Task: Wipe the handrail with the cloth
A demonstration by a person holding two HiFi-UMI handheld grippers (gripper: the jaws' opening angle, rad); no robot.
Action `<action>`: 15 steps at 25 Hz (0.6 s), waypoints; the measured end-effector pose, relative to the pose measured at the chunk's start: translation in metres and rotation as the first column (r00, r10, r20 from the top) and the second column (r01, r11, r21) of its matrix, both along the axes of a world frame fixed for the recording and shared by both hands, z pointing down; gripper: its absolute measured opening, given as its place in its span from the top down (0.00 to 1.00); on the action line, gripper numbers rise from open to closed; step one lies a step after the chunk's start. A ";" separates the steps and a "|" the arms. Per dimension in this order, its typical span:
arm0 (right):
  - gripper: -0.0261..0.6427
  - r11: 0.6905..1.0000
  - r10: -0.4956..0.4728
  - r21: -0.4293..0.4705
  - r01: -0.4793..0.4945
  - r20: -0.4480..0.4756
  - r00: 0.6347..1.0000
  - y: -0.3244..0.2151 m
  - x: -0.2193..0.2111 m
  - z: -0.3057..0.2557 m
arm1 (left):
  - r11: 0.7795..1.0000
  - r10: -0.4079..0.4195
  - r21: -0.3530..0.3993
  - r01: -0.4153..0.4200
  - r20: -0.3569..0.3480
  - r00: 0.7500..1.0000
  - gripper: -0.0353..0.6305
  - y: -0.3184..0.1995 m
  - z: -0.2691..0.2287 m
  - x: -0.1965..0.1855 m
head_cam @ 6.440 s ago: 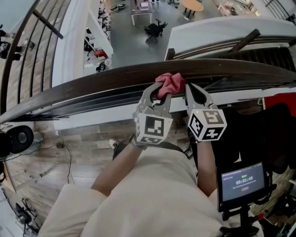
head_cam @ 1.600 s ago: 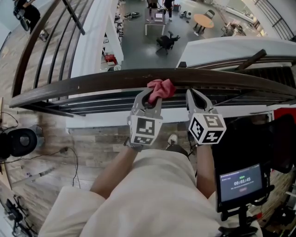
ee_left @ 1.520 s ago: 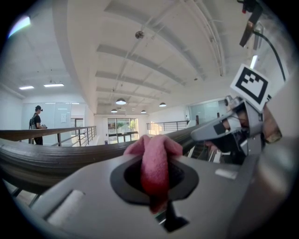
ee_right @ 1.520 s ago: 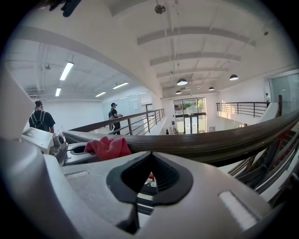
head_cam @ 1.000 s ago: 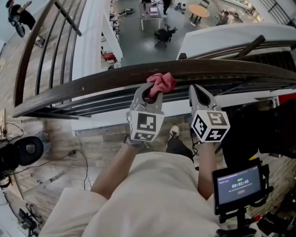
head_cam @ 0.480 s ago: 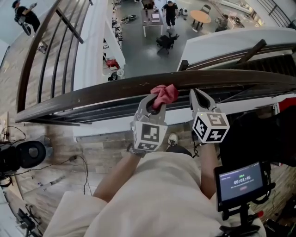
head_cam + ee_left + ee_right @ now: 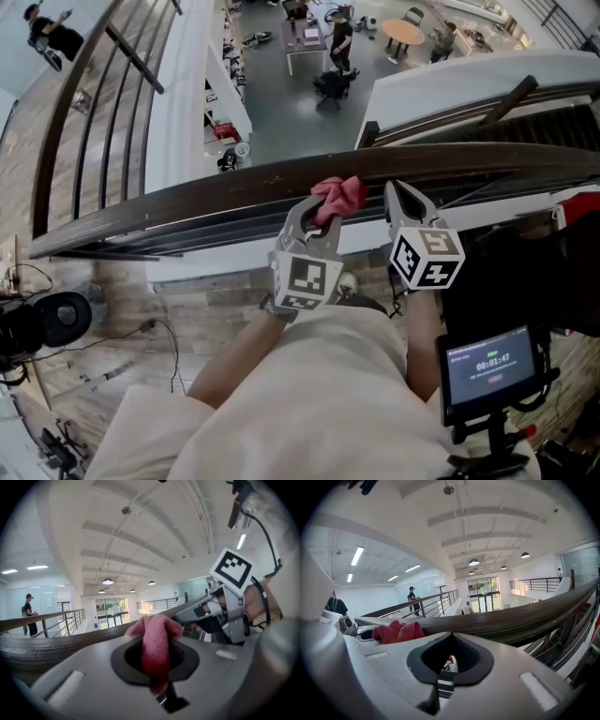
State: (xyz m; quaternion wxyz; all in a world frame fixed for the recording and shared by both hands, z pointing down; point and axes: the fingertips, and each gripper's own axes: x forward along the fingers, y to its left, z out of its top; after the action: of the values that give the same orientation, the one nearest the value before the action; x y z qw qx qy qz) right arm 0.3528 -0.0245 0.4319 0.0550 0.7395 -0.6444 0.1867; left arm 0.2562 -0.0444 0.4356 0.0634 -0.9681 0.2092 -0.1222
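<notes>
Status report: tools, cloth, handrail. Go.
Left tool shut on cloth, cloth on handrail. Right tool shut, empty, beside it. No obstruction seen along rail.

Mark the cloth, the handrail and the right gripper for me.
cloth (image 7: 339,194): head view, middle of the pink bunch.
handrail (image 7: 187,197): head view, bare dark top surface left of the cloth.
right gripper (image 7: 395,189): head view, tips of its closed, empty jaws.
</notes>
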 end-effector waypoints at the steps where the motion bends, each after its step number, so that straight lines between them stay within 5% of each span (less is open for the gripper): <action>1: 0.96 1.000 0.002 -0.001 -0.002 0.003 1.000 0.002 0.009 0.001 | 1.000 0.000 0.002 0.000 0.001 1.000 0.90 0.001 0.000 0.008; 15: 0.96 1.000 0.018 0.010 -0.019 0.028 0.999 0.019 0.039 0.005 | 1.000 -0.005 0.014 0.005 0.009 1.000 0.90 0.010 0.000 0.038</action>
State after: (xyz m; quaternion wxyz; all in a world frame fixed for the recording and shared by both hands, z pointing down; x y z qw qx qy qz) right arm 0.3922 -0.0056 0.4373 0.0402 0.7430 -0.6392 0.1942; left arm 0.2941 -0.0339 0.4359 0.0709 -0.9666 0.2121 -0.1251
